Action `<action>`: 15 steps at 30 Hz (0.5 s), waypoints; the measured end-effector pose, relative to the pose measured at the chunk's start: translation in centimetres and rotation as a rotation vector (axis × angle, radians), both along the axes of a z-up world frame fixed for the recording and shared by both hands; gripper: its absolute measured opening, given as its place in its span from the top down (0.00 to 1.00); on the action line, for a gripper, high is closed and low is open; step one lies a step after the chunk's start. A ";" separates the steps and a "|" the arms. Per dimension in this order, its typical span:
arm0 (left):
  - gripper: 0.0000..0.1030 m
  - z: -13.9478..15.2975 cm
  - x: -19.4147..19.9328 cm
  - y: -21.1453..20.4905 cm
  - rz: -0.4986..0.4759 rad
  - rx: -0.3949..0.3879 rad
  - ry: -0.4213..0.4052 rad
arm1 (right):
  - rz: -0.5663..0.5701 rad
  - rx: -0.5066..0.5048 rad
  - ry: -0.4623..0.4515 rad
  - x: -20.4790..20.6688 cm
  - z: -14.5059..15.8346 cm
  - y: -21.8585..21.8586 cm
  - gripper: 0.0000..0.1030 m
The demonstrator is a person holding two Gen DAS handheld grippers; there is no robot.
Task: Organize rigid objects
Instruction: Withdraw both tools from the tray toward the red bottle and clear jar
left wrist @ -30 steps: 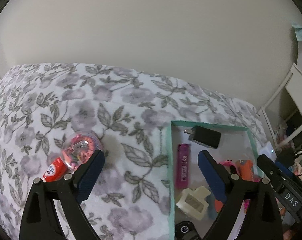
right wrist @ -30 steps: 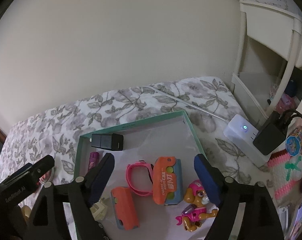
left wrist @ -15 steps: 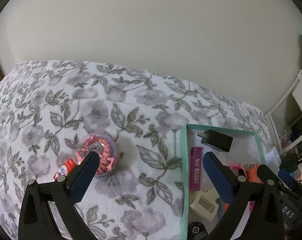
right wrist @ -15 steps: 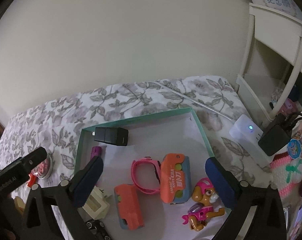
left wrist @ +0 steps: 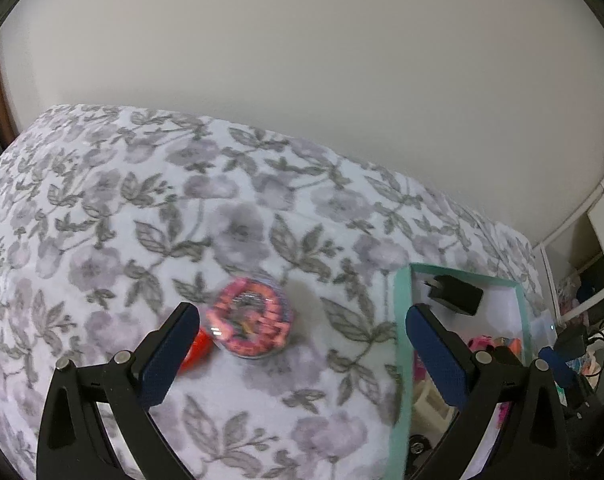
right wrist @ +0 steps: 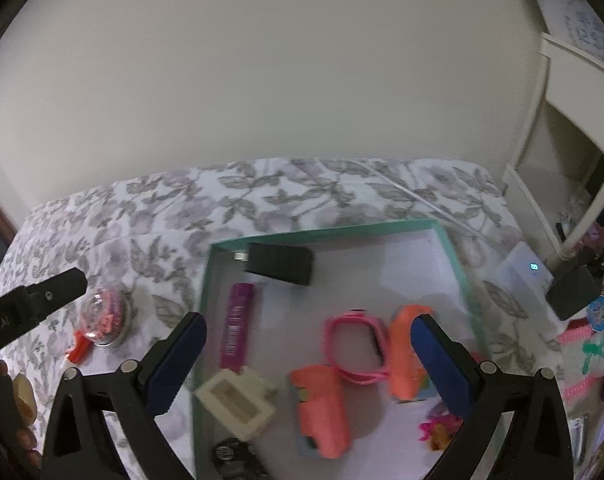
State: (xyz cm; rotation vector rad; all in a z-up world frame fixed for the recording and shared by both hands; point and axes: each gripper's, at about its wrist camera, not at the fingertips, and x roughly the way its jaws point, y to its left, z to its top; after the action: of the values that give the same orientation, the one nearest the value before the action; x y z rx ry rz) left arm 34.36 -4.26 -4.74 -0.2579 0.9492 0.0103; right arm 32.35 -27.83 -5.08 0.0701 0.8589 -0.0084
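Inside the green-rimmed box (right wrist: 458, 264): one black charger (right wrist: 282, 264) at the far edge, one purple lighter (right wrist: 237, 326) along the left edge, one pink watch (right wrist: 356, 346), two orange cases (right wrist: 322, 412) (right wrist: 402, 344), one cream adapter (right wrist: 238, 404), one black round item (right wrist: 230, 456) at the near edge, and one toy figure (right wrist: 438, 428), partly hidden. On the floral blanket (left wrist: 142, 208) left of the box: one clear round container of pink pieces (left wrist: 251, 327) and one red-capped item (left wrist: 196, 350) touching it. Beyond the box's right edge: one white power unit (right wrist: 522, 276) carrying one black plug (right wrist: 574, 292).
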 end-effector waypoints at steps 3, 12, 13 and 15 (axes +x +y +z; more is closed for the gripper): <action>0.00 0.4 -0.2 2.2 0.031 -0.009 0.007 | 0.034 -0.004 -0.005 0.0 0.2 1.8 0.00; 0.00 -0.1 -1.2 10.3 0.167 -0.018 0.054 | 0.186 0.033 -0.004 0.3 -0.4 8.5 0.00; 0.00 -0.3 -1.3 11.3 0.184 -0.021 0.063 | 0.201 0.030 -0.003 0.3 -0.6 9.3 0.00; 0.00 -0.9 -1.4 12.6 0.205 -0.029 0.084 | 0.231 0.024 0.000 0.4 -1.0 11.0 0.00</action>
State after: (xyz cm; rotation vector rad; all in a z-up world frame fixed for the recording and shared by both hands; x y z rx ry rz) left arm 32.97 8.33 -5.68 -0.3828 1.0038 0.1971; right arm 32.78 -16.79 -6.13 -0.0072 0.8634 0.2187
